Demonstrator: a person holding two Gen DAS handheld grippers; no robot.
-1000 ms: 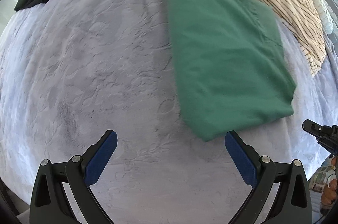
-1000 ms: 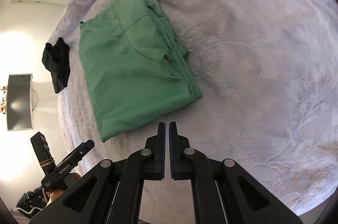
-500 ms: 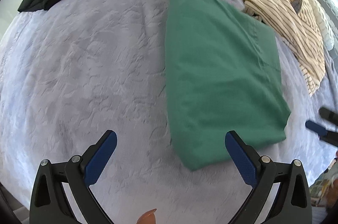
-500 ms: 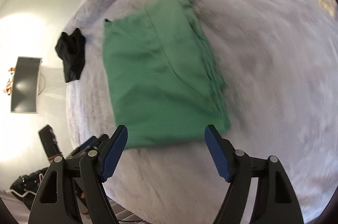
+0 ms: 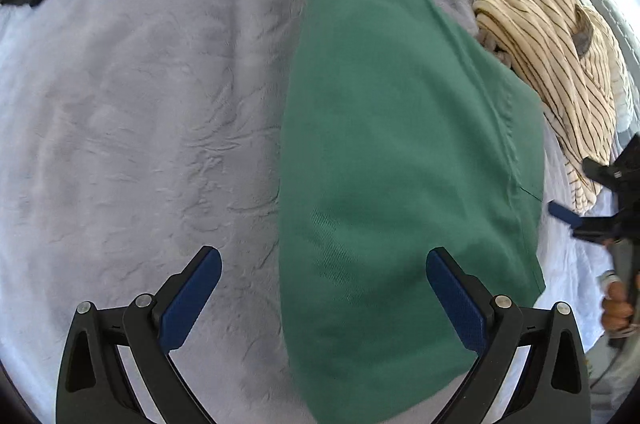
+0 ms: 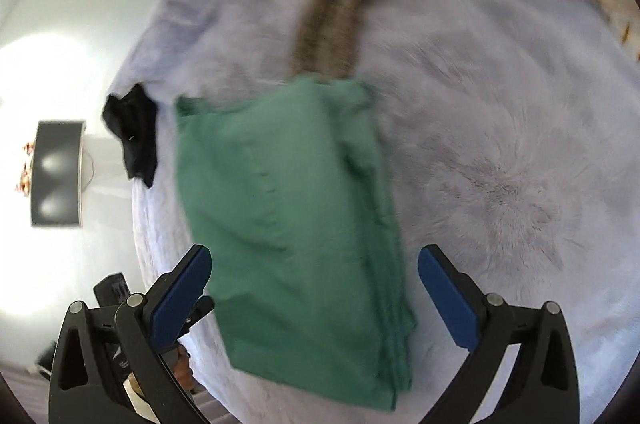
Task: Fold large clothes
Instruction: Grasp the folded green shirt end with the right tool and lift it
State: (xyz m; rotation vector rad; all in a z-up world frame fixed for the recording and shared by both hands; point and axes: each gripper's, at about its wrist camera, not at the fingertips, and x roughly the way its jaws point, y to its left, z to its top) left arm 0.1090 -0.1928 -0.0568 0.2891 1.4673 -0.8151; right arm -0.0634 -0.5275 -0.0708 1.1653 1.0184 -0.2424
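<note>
Green garment (image 5: 400,152) folded into flat oblong, layered edges along one side.

Each claw, left (image 5: 323,298) and right (image 6: 314,292), has black arms with silver screws and blue ribbed pads (image 5: 456,304). A hand (image 5: 616,310) grips the other claw's grey handle.

Bed: you see a pale lilac fuzzy blanket (image 5: 140,112) which covers it, with light creases.
Green garment (image 5: 400,160): folded, it lies flat on the blanket, near the front edge.
Striped cream garment (image 5: 548,56): bunched, it touches the green one at the far corner.
Black garment (image 6: 134,136): crumpled at the blanket edge, apart from the green one.
</note>
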